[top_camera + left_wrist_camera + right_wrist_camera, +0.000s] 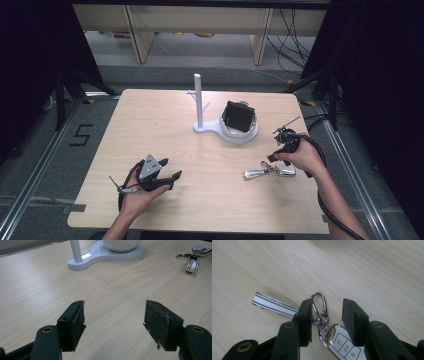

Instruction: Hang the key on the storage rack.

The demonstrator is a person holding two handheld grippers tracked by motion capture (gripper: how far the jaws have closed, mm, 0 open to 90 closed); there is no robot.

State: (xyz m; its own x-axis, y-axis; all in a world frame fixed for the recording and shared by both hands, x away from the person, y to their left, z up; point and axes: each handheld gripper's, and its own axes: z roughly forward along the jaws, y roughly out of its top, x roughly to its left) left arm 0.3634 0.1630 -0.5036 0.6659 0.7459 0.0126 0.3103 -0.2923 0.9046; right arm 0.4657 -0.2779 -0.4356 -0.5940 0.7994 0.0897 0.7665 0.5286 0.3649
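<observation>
My right gripper [325, 322] stands partly open, its black pads straddling the steel carabiner [319, 302] of the car key [342, 345] without pressing it. The bunch lies flat on the pale wood table [165, 125], near the white stand [220, 127], on my side of it. Light, loose, slippery metal; I judge the chain link the surest hold. A striped strap [272, 305] trails limp. My left gripper [113, 322] gapes wide, empty.

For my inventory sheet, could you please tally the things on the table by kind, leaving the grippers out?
Car key fob with carabiner and strap: 1
White stand with post and bowl: 1
Black box-like item in the bowl: 1
Total: 3
</observation>
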